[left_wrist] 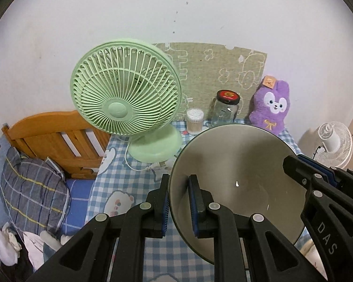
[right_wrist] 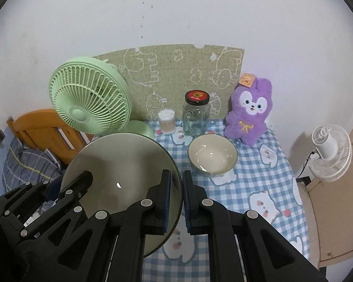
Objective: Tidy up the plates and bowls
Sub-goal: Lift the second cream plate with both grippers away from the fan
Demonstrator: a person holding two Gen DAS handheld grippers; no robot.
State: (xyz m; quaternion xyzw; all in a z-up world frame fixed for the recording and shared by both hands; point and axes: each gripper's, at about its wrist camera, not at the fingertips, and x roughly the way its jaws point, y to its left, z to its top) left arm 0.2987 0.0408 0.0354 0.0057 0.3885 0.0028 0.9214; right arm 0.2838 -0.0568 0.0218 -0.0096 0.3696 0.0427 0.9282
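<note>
Plate (right_wrist: 127, 176) held level above the checked worktop (right_wrist: 258, 183) by both grippers, left (left_wrist: 179, 205) and right (right_wrist: 176, 201), jaws clamped on opposite rims, probably to steady it toward the bowl (right_wrist: 212, 153) nearby.

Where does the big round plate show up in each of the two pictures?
Left wrist view: the plate fills the lower right, its rim between both grippers' fingers.
Right wrist view: the plate sits lower left, beside a smaller bowl.
Shared landmark: the green fan behind it.
</note>
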